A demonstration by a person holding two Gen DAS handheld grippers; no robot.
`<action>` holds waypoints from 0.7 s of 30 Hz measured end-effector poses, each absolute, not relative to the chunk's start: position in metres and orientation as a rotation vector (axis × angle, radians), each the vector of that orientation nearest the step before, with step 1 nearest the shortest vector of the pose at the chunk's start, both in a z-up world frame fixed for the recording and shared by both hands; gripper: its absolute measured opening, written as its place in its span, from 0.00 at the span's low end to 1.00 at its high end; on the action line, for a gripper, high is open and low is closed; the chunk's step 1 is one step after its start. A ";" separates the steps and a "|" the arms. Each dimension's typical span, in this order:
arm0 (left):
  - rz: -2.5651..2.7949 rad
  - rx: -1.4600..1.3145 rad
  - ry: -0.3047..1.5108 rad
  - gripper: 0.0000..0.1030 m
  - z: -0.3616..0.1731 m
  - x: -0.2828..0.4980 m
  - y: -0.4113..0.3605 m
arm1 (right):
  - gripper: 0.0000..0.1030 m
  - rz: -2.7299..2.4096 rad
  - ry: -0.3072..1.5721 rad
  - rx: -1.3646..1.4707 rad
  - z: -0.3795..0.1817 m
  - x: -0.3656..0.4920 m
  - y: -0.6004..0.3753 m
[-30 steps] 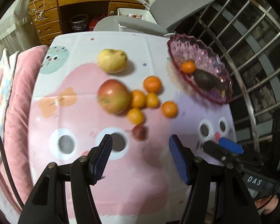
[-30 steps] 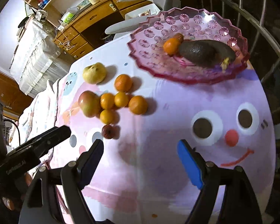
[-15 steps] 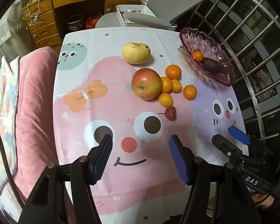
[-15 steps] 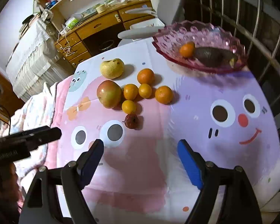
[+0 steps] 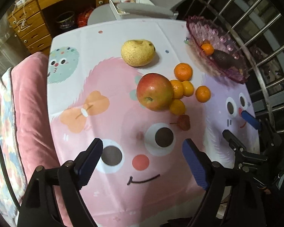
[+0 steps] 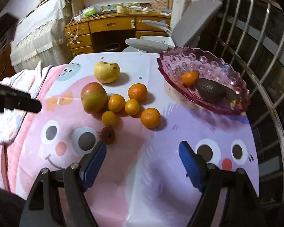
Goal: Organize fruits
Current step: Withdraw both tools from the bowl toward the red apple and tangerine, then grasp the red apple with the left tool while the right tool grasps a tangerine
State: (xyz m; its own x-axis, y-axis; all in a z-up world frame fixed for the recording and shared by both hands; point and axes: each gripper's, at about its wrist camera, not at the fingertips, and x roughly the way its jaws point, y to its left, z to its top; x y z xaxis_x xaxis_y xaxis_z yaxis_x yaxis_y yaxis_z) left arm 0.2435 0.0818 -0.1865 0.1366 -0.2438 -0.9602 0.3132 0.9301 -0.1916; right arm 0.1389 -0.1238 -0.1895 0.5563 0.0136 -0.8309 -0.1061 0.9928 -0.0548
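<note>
Both the left hand-held gripper (image 5: 142,160) and right hand-held gripper (image 6: 142,162) hang spread apart, holding nothing. The apple (image 5: 154,91) and oranges (image 6: 150,117) lie on the table (image 5: 111,43) beyond their fingertips; the small red fruit (image 6: 108,135) sits just beside the right one's left finger.

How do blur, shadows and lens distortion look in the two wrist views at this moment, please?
Left wrist view: the pink bowl is smeared by motion blur while the apple stays fairly crisp. Right wrist view: sharper overall; the oranges cast soft shadows to their right, and the fisheye bends the metal railing into curves.
</note>
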 end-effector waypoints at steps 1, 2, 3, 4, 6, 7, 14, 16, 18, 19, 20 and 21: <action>-0.411 0.079 1.396 0.83 -0.193 0.251 0.078 | 0.72 0.078 0.977 -0.125 -0.194 0.142 -0.125; -0.417 0.093 1.407 0.84 -0.198 0.255 0.075 | 0.72 0.088 0.976 -0.146 -0.199 0.147 -0.125; -0.422 0.107 1.417 0.85 -0.202 0.259 0.073 | 0.71 0.093 0.978 -0.161 -0.204 0.151 -0.126; -0.425 0.126 1.430 0.86 -0.208 0.265 0.070 | 0.70 0.094 0.981 -0.170 -0.207 0.153 -0.126; -0.434 0.153 1.450 0.87 -0.218 0.274 0.065 | 0.68 0.111 0.988 -0.191 -0.217 0.161 -0.127; -0.437 0.164 1.461 0.87 -0.223 0.278 0.062 | 0.66 0.118 0.991 -0.210 -0.222 0.165 -0.127; -0.447 0.174 1.505 0.91 -0.250 0.305 0.048 | 0.61 0.130 0.979 -0.325 -0.246 0.186 -0.121; -0.442 0.155 1.524 0.91 -0.255 0.312 0.045 | 0.58 0.137 0.972 -0.341 -0.250 0.192 -0.119; -0.447 0.140 1.527 0.91 -0.258 0.317 0.041 | 0.57 0.149 0.968 -0.361 -0.252 0.195 -0.117; -0.451 0.138 1.528 0.91 -0.259 0.318 0.040 | 0.56 0.159 0.964 -0.370 -0.254 0.197 -0.116; -0.456 0.138 1.527 0.91 -0.260 0.318 0.038 | 0.56 0.165 0.959 -0.380 -0.255 0.198 -0.115; -0.461 0.141 1.528 0.91 -0.261 0.319 0.036 | 0.55 0.166 0.957 -0.387 -0.256 0.200 -0.114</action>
State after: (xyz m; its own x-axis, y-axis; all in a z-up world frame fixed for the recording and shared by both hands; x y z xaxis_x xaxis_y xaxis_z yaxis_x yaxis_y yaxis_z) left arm 0.3194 0.0357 -0.2611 -0.0237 -0.2010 -0.9793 0.3736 0.9068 -0.1952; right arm 0.1996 -0.1142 -0.2555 0.5696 -0.0319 -0.8213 -0.3062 0.9191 -0.2480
